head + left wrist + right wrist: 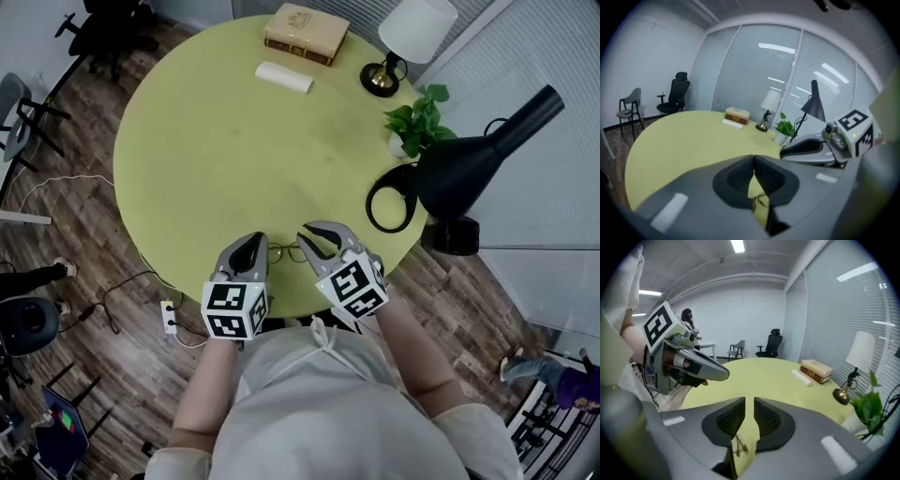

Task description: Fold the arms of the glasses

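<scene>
Thin wire-framed glasses (287, 251) lie on the round yellow-green table (234, 150) close to its near edge. My left gripper (250, 240) hangs just left of them, my right gripper (318, 240) just right, both raised off the tabletop. In the left gripper view the jaws (753, 160) meet at their tips with nothing between them, and the glasses (759, 200) show below on the table. In the right gripper view the jaws (749, 405) stand a narrow gap apart and empty, with the glasses (739, 444) on the table beneath.
At the far side of the table lie a book (306, 33) and a white roll (284, 77). A white-shaded lamp (405, 37), a potted plant (417, 124) and a black desk lamp (473, 159) stand along the right rim. A power strip (170, 317) lies on the floor.
</scene>
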A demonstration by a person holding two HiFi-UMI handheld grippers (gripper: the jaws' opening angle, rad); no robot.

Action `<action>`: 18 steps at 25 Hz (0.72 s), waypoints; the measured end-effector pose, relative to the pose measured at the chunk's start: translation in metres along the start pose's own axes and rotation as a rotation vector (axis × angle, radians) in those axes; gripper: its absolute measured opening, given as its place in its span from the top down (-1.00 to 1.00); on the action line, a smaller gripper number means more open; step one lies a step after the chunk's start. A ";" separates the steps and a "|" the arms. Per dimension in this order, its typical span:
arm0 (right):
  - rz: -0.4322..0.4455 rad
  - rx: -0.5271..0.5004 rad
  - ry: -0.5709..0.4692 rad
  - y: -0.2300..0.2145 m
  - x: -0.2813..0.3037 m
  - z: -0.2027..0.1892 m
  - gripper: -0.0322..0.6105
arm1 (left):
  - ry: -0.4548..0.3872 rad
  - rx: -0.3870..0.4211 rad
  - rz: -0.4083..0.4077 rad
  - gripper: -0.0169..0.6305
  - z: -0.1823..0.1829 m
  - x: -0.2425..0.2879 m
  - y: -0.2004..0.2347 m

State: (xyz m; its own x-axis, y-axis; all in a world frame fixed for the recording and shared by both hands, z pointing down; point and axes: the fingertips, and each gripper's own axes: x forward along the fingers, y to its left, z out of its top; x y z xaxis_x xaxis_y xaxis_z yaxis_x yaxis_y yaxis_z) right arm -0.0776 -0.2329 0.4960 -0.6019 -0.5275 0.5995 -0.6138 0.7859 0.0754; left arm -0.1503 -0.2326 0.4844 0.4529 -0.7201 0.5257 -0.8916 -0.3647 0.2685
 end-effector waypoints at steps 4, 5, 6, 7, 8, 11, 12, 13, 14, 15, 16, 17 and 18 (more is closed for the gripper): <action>-0.117 0.136 -0.139 -0.017 -0.040 0.036 0.81 | -0.160 0.104 -0.020 0.93 0.063 -0.030 -0.022; -0.144 0.159 -0.176 -0.022 -0.050 0.045 0.86 | -0.192 0.135 -0.026 0.93 0.076 -0.037 -0.028; -0.170 0.176 -0.212 -0.026 -0.060 0.054 0.89 | -0.223 0.166 -0.032 0.93 0.089 -0.044 -0.033; -0.193 0.186 -0.243 -0.030 -0.069 0.062 0.89 | -0.251 0.196 -0.036 0.93 0.100 -0.050 -0.038; -0.215 0.191 -0.272 -0.034 -0.077 0.070 0.89 | -0.278 0.221 -0.038 0.93 0.111 -0.056 -0.043; -0.282 0.198 -0.343 -0.044 -0.101 0.089 0.90 | -0.354 0.246 -0.037 0.93 0.138 -0.073 -0.051; -0.305 0.201 -0.362 -0.047 -0.108 0.096 0.90 | -0.374 0.243 -0.036 0.93 0.145 -0.079 -0.052; -0.325 0.207 -0.381 -0.049 -0.115 0.101 0.90 | -0.390 0.240 -0.036 0.93 0.150 -0.084 -0.053; -0.343 0.214 -0.399 -0.050 -0.121 0.106 0.90 | -0.401 0.239 -0.034 0.93 0.155 -0.089 -0.053; -0.359 0.222 -0.415 -0.052 -0.127 0.110 0.90 | -0.411 0.241 -0.032 0.93 0.158 -0.093 -0.053; -0.373 0.227 -0.430 -0.054 -0.131 0.113 0.90 | -0.419 0.244 -0.028 0.93 0.161 -0.096 -0.053; -0.383 0.230 -0.442 -0.055 -0.135 0.116 0.90 | -0.425 0.246 -0.024 0.93 0.164 -0.098 -0.053; -0.390 0.230 -0.450 -0.055 -0.138 0.119 0.90 | -0.429 0.247 -0.020 0.93 0.166 -0.100 -0.052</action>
State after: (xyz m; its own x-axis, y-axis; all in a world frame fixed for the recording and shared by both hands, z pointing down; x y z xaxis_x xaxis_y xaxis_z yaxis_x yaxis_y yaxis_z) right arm -0.0216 -0.2421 0.3140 -0.4370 -0.8841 0.1655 -0.8950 0.4456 0.0176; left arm -0.1493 -0.2392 0.2839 0.4748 -0.8706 0.1290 -0.8799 -0.4727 0.0481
